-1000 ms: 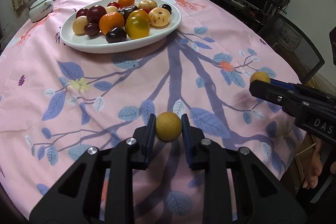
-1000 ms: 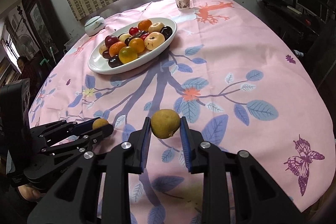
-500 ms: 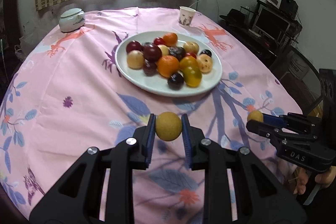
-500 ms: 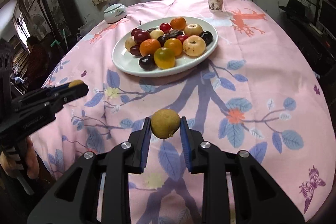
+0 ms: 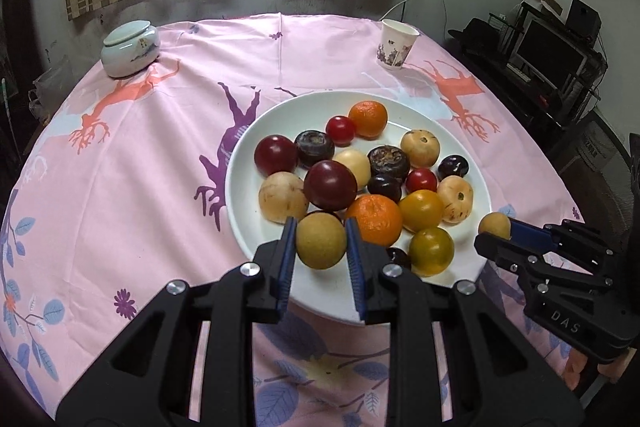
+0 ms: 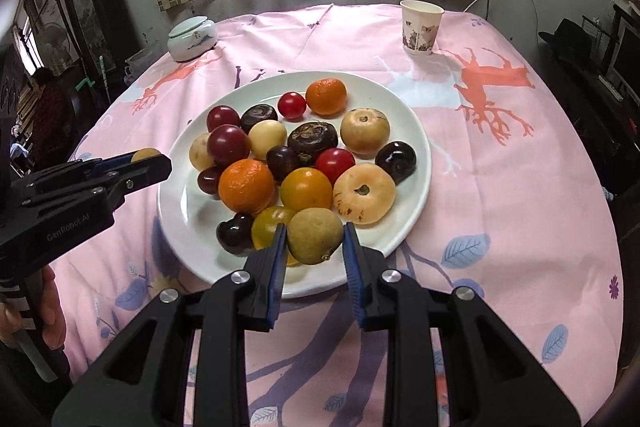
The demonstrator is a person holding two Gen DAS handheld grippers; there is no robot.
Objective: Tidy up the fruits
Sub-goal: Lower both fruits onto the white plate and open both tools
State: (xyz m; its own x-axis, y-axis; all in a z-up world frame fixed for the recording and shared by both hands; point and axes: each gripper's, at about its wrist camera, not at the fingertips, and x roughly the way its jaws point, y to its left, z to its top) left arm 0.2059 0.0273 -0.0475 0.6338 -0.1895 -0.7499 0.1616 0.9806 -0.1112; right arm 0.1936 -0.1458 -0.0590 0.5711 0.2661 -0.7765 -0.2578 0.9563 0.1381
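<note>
Two tan round fruits, each clamped between closed fingers: one fruit (image 5: 321, 239) in the left gripper (image 5: 321, 243), the other fruit (image 6: 315, 235) in the right gripper (image 6: 315, 241), both above the near rim of the fruit-filled white plate (image 6: 416, 163) on the pink-clothed tabletop (image 6: 500, 155).

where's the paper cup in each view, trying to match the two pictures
Left wrist view: paper cup stands upper right of centre, beyond the white plate.
Right wrist view: paper cup stands upper right, beyond the plate.
Shared landmark: the pale lidded jar at the table's far left.
</note>
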